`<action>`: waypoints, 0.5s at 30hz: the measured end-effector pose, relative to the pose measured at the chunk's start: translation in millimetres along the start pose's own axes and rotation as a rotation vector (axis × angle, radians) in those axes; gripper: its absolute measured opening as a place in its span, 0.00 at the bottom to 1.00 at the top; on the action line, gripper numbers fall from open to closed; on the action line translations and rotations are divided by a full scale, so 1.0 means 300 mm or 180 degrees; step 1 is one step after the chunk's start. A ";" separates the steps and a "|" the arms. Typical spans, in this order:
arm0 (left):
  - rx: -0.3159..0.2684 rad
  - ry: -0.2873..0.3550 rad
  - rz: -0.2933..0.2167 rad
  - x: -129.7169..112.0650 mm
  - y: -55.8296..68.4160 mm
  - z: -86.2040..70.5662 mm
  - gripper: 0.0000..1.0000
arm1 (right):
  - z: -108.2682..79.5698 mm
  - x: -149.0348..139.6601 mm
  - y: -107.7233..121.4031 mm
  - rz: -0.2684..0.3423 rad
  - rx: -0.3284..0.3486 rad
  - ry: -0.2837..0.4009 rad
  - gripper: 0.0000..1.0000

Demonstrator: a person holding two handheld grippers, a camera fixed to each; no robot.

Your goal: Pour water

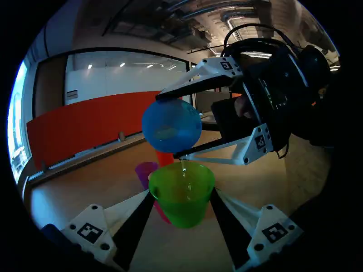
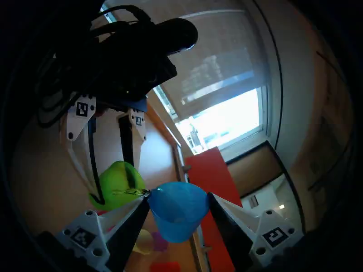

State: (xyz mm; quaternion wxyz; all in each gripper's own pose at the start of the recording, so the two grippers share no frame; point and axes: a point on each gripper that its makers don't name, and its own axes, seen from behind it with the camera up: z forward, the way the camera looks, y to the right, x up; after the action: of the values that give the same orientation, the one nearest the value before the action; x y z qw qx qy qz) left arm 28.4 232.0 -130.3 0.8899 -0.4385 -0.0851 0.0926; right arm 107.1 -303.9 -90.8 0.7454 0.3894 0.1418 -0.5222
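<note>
Wooden tabletop (image 1: pixel 90 181) below us, orange-red wall panel (image 1: pixel 81 122) at the left of the left gripper view, glazing above it.

Left gripper view:
- We see the left gripper (image 1: pixel 181 194) at bottom centre. Its jaws are narrowed to cup width, with both fingers pressing the sides of the green cup (image 1: pixel 181 208). The cup is upright, mouth up.
- The right gripper (image 1: pixel 169 127) is at centre frame, with its body at the upper right. Both its fingers are clamped on the blue cup (image 1: pixel 171 122), which is tipped over with its low edge just above the green rim.
- A thin water stream (image 1: pixel 183 171) runs from the blue cup down into the green cup.
- Behind the green cup are a purple cup (image 1: pixel 143 171) and an orange-red cup (image 1: pixel 164 158). A pink cup (image 1: pixel 161 212) is partly hidden at its lower left. We can't tell whether any of them touch.

Right gripper view:
- The blue cup is at bottom centre between this gripper's own fingers. Both fingers press on the wall, jaws part-closed to the cup's width.
- The green cup is left of it, just beside the blue rim, held by the left gripper, which hangs down from the upper left.
- A bright window (image 2: pixel 222 122) is at centre right, and a yellow cup (image 2: pixel 143 240) is near the bottom edge.
</note>
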 end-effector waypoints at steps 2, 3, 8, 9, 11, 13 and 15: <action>-0.0001 -0.0002 0.0001 0.000 0.000 0.000 0.85 | -0.001 0.003 -0.001 -0.0009 0.0001 0.0001 0.92; -0.0001 -0.0003 0.0003 0.000 0.000 0.000 0.85 | -0.001 0.004 -0.001 -0.0013 0.0002 0.0002 0.92; -0.0003 -0.0006 0.0009 0.000 0.000 0.003 0.85 | -0.003 0.007 -0.001 -0.0046 -0.0006 -0.0004 0.93; -0.0004 -0.0006 0.0009 0.000 0.000 0.003 0.85 | -0.003 0.007 -0.001 -0.0054 -0.0008 -0.0005 0.92; -0.0003 -0.0007 0.0009 -0.001 0.000 0.004 0.85 | -0.002 0.007 -0.002 -0.0075 -0.0012 -0.0009 0.92; -0.0003 -0.0009 0.0010 -0.001 0.001 0.005 0.85 | -0.001 0.007 -0.001 -0.0092 -0.0015 -0.0010 0.92; -0.0003 -0.0010 0.0012 -0.002 0.002 0.005 0.85 | -0.001 0.008 0.000 -0.0109 -0.0019 -0.0010 0.92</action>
State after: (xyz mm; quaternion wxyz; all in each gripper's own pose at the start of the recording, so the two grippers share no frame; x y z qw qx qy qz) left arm 27.4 233.3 -129.9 0.8894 -0.4389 -0.0857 0.0949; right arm 108.1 -305.3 -92.4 0.7377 0.3839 0.1489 -0.5350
